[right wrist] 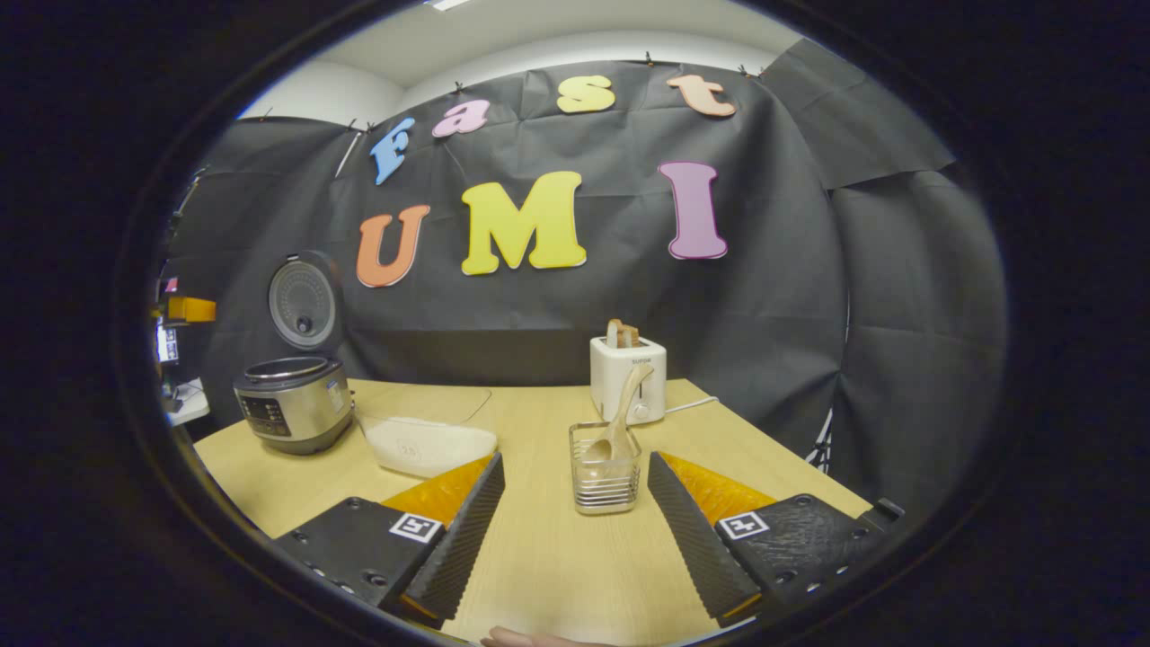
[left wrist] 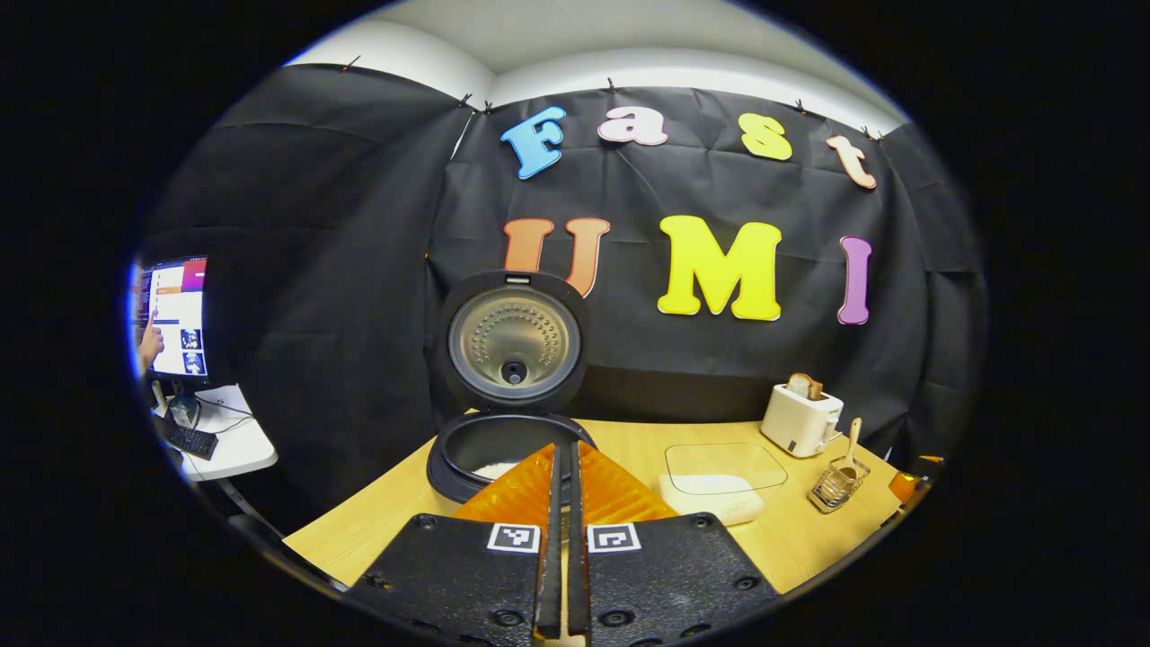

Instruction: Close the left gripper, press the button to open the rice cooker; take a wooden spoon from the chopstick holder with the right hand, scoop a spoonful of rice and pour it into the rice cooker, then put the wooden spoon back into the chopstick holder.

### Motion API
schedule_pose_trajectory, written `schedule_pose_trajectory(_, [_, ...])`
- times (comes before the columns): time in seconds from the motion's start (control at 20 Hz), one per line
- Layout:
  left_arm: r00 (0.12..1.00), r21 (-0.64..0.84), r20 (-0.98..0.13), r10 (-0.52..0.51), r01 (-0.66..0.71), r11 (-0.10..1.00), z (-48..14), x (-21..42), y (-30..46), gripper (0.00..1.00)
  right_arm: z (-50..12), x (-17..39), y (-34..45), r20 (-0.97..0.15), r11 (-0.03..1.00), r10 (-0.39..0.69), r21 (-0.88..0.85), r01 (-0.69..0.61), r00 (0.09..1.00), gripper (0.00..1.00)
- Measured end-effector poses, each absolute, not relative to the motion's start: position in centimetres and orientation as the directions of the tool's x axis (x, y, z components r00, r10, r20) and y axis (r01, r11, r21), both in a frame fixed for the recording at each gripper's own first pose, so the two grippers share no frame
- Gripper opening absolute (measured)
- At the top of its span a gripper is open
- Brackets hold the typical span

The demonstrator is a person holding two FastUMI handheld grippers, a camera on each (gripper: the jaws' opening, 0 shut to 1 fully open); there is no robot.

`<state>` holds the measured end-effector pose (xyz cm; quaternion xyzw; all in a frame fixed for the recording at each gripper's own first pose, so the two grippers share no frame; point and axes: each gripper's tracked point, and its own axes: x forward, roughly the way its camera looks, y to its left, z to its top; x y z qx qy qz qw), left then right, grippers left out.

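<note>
The rice cooker (left wrist: 503, 449) stands with its lid (left wrist: 514, 341) raised, some white rice in its pot; it also sits at the table's left (right wrist: 295, 404) in the right gripper view. My left gripper (left wrist: 564, 458) is shut with nothing in it, just in front of the cooker's rim. A wooden spoon (right wrist: 620, 418) leans in the clear chopstick holder (right wrist: 605, 472), also seen as the spoon (left wrist: 850, 445) in the holder (left wrist: 835, 485). My right gripper (right wrist: 575, 490) is open, its fingers on either side of the holder, slightly short of it. A clear tub of rice (right wrist: 427, 440) lies between cooker and holder.
A white toaster (right wrist: 629, 377) with bread stands behind the holder, close to the wall. The wooden table (right wrist: 557, 566) ends near my grippers. A monitor (left wrist: 172, 314) and keyboard sit on a side desk at the left, with a hand by the screen.
</note>
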<state>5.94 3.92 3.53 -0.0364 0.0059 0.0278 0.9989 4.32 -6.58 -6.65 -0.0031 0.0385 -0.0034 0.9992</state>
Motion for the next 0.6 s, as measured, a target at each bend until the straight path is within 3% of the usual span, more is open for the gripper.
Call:
schedule_pose_trajectory(0.2, [0.999,-0.036,0.035,0.025,-0.024,0.999,3.4,3.6,1.3,0.11,-5.4,6.1,-8.1,-0.061,1.000,-0.027,0.000,0.027,0.998,0.92])
schedule_pose_trajectory(0.3, [0.999,-0.017,0.050,0.008,-0.007,1.000,2.9,3.0,0.0,0.25,-4.8,7.8,-8.6,-0.069,1.000,-0.031,-0.006,0.030,0.997,0.92])
schedule_pose_trajectory(0.35, [0.999,-0.006,0.050,0.019,-0.019,1.000,2.3,2.7,0.0,0.43,-4.3,8.7,-9.0,-0.074,0.999,-0.033,-0.002,0.033,0.997,0.96])
schedule_pose_trajectory(0.4, [0.999,0.003,0.047,0.025,-0.025,1.000,1.8,2.5,-0.2,0.42,-3.9,9.7,-9.3,-0.082,0.999,-0.031,0.003,0.032,0.996,0.92])
schedule_pose_trajectory(0.45, [0.999,0.014,0.039,0.026,-0.027,1.000,1.3,2.3,-0.6,0.44,-3.5,10.7,-9.6,-0.092,0.999,-0.030,0.011,0.031,0.995,0.96])
schedule_pose_trajectory(0.6, [1.000,0.016,0.027,0.015,-0.016,1.000,0.1,2.7,-1.5,0.78,-2.5,14.4,-10.4,-0.121,0.999,-0.033,0.028,0.036,0.992,0.92])
